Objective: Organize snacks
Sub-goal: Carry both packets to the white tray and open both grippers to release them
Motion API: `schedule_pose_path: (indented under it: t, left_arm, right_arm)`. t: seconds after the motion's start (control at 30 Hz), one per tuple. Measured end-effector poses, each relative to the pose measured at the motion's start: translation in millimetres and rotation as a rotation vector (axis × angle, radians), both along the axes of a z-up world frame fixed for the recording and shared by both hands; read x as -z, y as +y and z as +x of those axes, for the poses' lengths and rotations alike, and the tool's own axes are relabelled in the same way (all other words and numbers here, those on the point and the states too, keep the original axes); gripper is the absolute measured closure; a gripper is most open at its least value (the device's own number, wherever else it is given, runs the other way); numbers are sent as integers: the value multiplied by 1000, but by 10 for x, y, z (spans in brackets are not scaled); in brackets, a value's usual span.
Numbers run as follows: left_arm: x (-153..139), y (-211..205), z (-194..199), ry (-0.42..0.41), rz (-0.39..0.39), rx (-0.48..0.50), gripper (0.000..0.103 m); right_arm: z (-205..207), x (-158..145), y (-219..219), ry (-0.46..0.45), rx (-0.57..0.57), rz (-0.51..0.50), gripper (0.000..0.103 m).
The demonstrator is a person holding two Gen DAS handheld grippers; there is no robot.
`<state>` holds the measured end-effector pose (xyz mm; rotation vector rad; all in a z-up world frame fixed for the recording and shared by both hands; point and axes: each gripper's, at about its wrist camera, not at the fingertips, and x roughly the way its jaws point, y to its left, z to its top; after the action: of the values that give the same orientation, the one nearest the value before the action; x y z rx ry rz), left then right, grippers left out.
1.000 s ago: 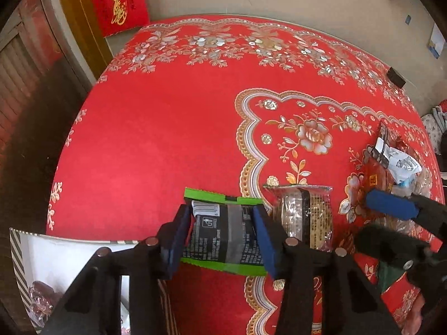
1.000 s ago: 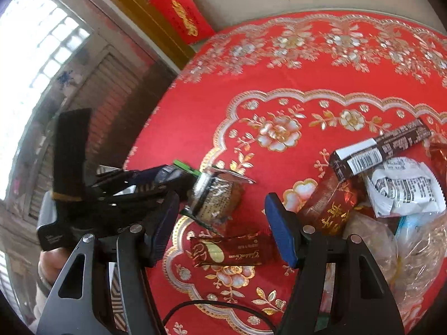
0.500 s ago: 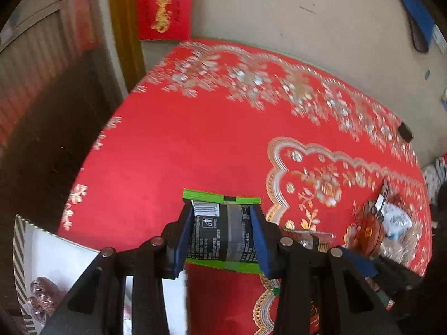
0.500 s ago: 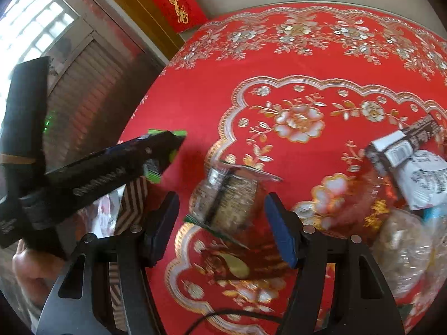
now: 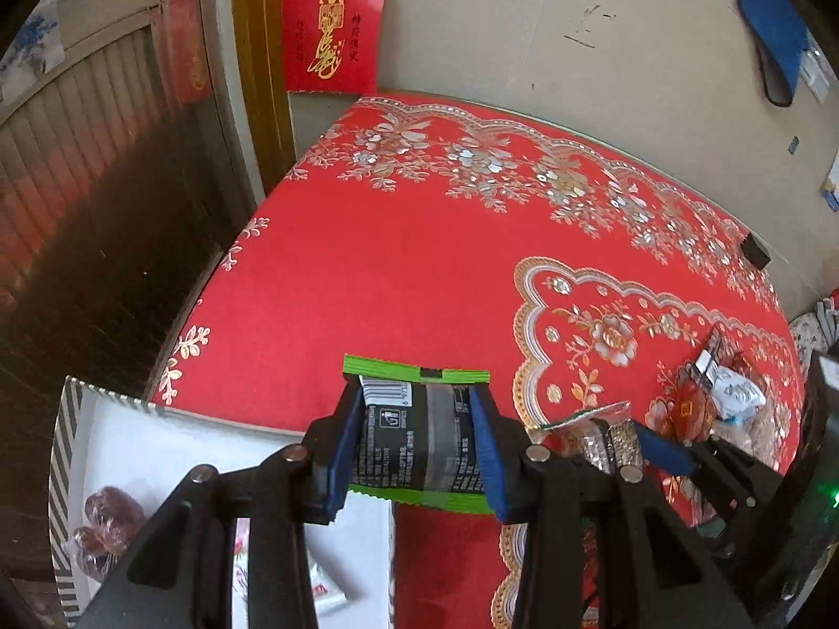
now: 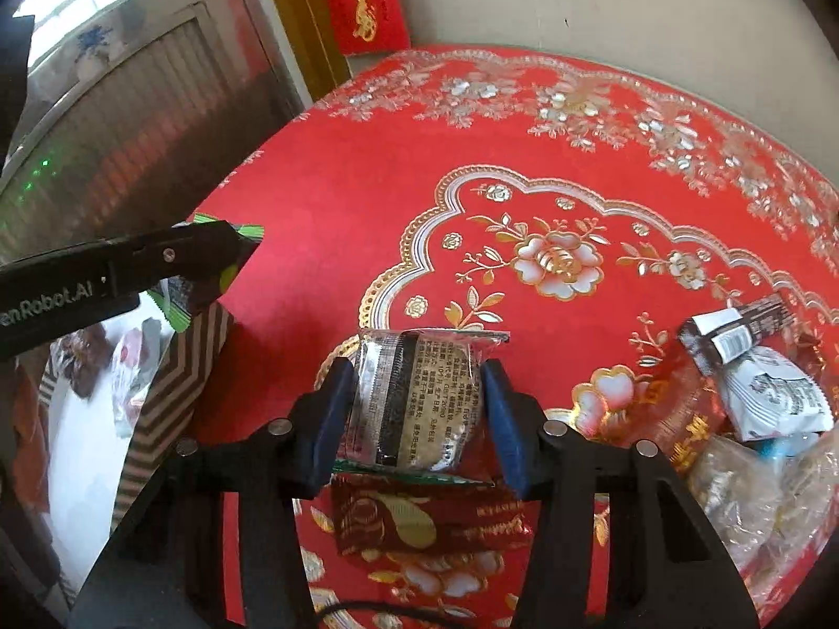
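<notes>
The black snack packet with green crimped ends (image 5: pixel 417 440) sits crosswise between the blue pads of my left tongs (image 5: pixel 417 445), which are clamped on its two sides; its green ends stick out beyond and behind the pads. The clear-wrapped round cake with a dark band (image 6: pixel 414 401) is held the same way in my right tongs (image 6: pixel 417 414), whose jaws have just been closing and now press both flanks of the wrapper.

Just under and behind the right tongs a dark red packet with a gold leaf motif (image 6: pixel 430 516) lies flat on the surface (image 6: pixel 367 199), which is covered by a red cloth with gold and silver flowers. To the right of the right tongs a heap of snacks rests on the cloth: a dark bar with a white barcode end (image 6: pixel 734 330), a white printed pouch (image 6: pixel 771 393), a red-and-gold packet (image 6: pixel 676 419) and clear crinkled wrappers (image 6: pixel 760 492).

Below and to the left of the left tongs stands a striped-edged box (image 5: pixel 65 451) with a white floor; it holds a dark red wrapped sweet (image 5: pixel 105 519). In the right wrist view my left tongs (image 6: pixel 220 262) hang over that box's chevron-patterned wall (image 6: pixel 173 393). Beyond the surface, a red hanging with gold script (image 5: pixel 330 21) is on the wall.
</notes>
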<state>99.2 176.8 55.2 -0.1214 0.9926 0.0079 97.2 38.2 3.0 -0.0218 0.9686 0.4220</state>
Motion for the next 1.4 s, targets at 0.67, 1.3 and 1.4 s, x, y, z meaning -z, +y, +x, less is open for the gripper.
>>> schedule_pose_path:
  t: [0.67,1.3,1.4]
  left_arm:
    - [-289,-182,-1045,-159,116,-6,60]
    - [-260,204,-1816,-195,119,-110,60]
    - [-239,315,-1891,-191,115,-136,60]
  right_arm:
    - [-861,-488,-254,-111,-52,127,54]
    - [-1406,-535,142,-125,-189,144,54]
    - [-1444,-537,221,-123,-207,142,54]
